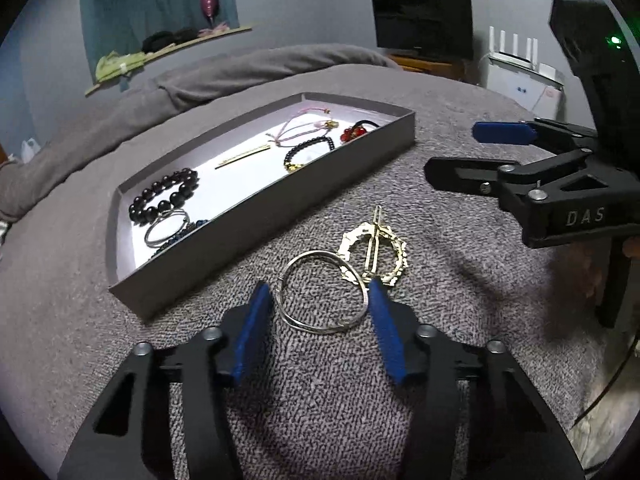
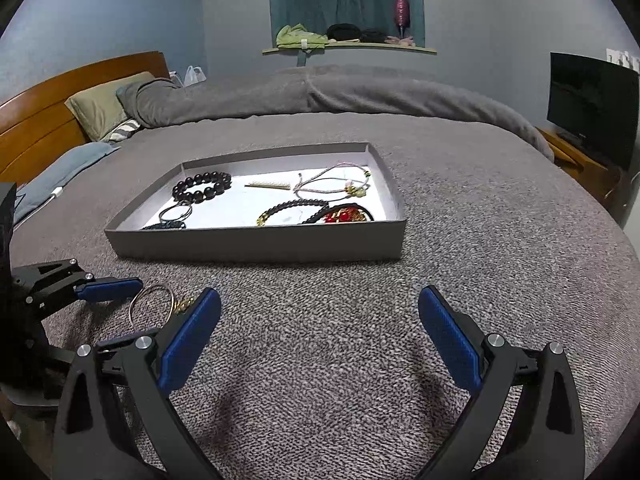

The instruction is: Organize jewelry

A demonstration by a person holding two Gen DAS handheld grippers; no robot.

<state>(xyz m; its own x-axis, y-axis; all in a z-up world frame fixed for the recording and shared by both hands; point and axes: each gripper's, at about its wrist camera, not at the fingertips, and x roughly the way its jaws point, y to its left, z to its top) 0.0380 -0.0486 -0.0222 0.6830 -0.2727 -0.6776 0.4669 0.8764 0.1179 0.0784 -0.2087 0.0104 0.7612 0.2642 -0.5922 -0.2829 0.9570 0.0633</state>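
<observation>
The left gripper (image 1: 322, 300) sits low on the grey bedspread (image 1: 460, 120) with its blue pads spread either side of a silver bangle (image 1: 323, 292), not pinching it. A gold hair clip (image 1: 376, 248) lies touching the bangle's far rim. Off to the right, the right gripper (image 2: 320, 312) hangs wide open over bare blanket, and beyond them the grey tray (image 1: 256, 216) holds bead bracelets, cords and a red piece.

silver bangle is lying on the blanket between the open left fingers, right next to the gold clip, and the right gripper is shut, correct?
Not quite: the right gripper is open, its jaws wide apart in the right wrist view. The rest holds: the silver bangle lies on the blanket between the open left gripper fingers, beside the gold clip.
</observation>
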